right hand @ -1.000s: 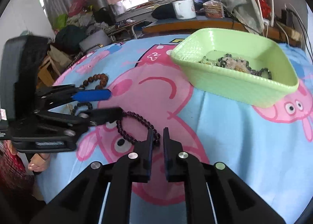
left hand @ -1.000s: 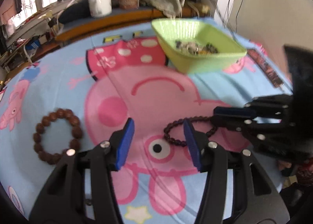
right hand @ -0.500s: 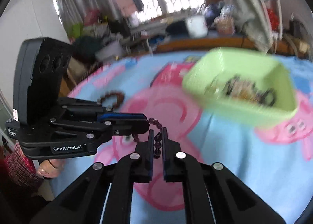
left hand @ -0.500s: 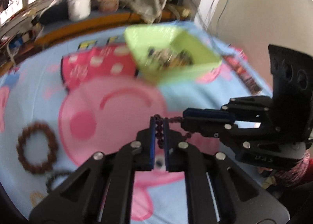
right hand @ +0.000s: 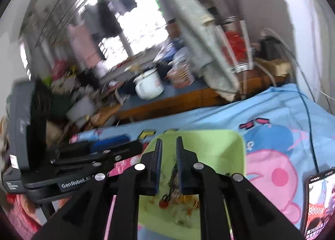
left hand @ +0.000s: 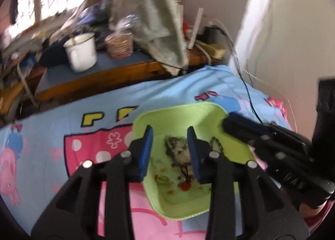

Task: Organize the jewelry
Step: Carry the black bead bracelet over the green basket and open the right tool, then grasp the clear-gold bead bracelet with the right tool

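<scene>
1. Far left, left wrist view: a white enamel mug [left hand: 80, 52] stands on the cluttered wooden ledge behind the work area. It is well apart from the task items.

2. The cartoon-print sheet [left hand: 62, 118] covers the work surface. The green tray [left hand: 178, 114] rests on it, right of centre.

3. Your left hand-held gripper [left hand: 169, 133] hangs above the tray. Its jaws have just been opening. They now stand apart with nothing between the blue pads. Through the gap you see only the tray floor.

4. The jewelry pile [left hand: 178, 152] lies inside the tray: tangled dark strands, pale beads and small red and orange pieces. The view is blurred, so you cannot tell single pieces apart.

5. Your right hand-held gripper [right hand: 168, 141] also points down into the tray, just beside the left one. Its jaws are closed on the dark bead bracelet [right hand: 172, 174]. The strand hangs from between the pads down toward the pile.

6. Far right, right wrist view: a phone [right hand: 320, 194] with a lit screen lies on the sheet, apart from the tray.
</scene>
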The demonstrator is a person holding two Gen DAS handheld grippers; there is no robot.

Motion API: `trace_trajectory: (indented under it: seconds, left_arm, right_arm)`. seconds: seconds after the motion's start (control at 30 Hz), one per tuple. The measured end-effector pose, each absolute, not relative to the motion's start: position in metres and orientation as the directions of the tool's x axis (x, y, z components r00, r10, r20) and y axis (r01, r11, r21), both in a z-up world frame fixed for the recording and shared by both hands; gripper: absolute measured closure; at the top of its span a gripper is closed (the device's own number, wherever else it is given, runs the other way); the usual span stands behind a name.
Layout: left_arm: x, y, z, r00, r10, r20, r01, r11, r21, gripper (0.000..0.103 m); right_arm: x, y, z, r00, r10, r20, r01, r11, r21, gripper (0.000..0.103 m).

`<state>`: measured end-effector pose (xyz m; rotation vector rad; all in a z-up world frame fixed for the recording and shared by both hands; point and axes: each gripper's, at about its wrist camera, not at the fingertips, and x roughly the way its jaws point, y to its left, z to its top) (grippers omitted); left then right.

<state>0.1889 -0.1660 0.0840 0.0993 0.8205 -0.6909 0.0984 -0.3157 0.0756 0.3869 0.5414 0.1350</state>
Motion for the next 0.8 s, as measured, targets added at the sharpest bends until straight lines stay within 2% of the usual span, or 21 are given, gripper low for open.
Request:
trace_trajectory:
  seconds: [0.07,0.13,0.17,0.23,0.4,0.5,0.57,0.73,0.8]
  left_arm:
    - [0.184,-0.147,0.092,0.475,-0.575,-0.666,0.609,0.761,-0.222,0.071]
    - [0.168,-0.12,0.1,0.506,-0.586,-0.633,0.618,0.758,-0.208,0.071]
    - [0.162,-0.11,0.101,0.511,-0.589,-0.626,0.619,0.757,-0.209,0.071]
    - [0.146,-0.074,0.098,0.511,-0.595,-0.62,0.613,0.758,-0.222,0.071]
    - [0.118,0.037,0.075,0.575,-0.483,-0.66,0.49,0.85,-0.195,0.071]
    - [0.104,0.097,0.057,0.606,-0.371,-0.703,0.371,0.914,-0.163,0.071]
    - [0.096,0.129,0.042,0.601,-0.341,-0.723,0.308,0.933,-0.184,0.071]
    - [0.073,0.153,0.014,0.574,-0.324,-0.752,0.269,0.942,-0.2,0.071]
    - [0.064,0.148,0.004,0.556,-0.322,-0.766,0.29,0.939,-0.185,0.068]
  right_arm:
    - [0.081,-0.319,0.081,0.879,0.241,-0.411,-0.046,0.902,0.429,0.103]
    - [0.065,-0.311,0.082,0.89,0.232,-0.392,-0.06,0.913,0.404,0.102]
    - [0.058,-0.305,0.078,0.887,0.244,-0.393,-0.075,0.914,0.398,0.091]
    - [0.05,-0.289,0.071,0.867,0.291,-0.405,-0.115,0.907,0.404,0.086]
    - [0.044,-0.216,0.039,0.72,0.461,-0.519,-0.278,0.877,0.392,0.086]
    - [0.045,-0.166,0.02,0.61,0.534,-0.585,-0.377,0.845,0.378,0.086]
    - [0.044,-0.135,0.012,0.551,0.554,-0.624,-0.43,0.829,0.356,0.086]
    - [0.04,-0.075,0.006,0.455,0.585,-0.672,-0.552,0.777,0.303,0.086]
    - [0.039,-0.059,0.008,0.434,0.595,-0.676,-0.583,0.758,0.293,0.095]
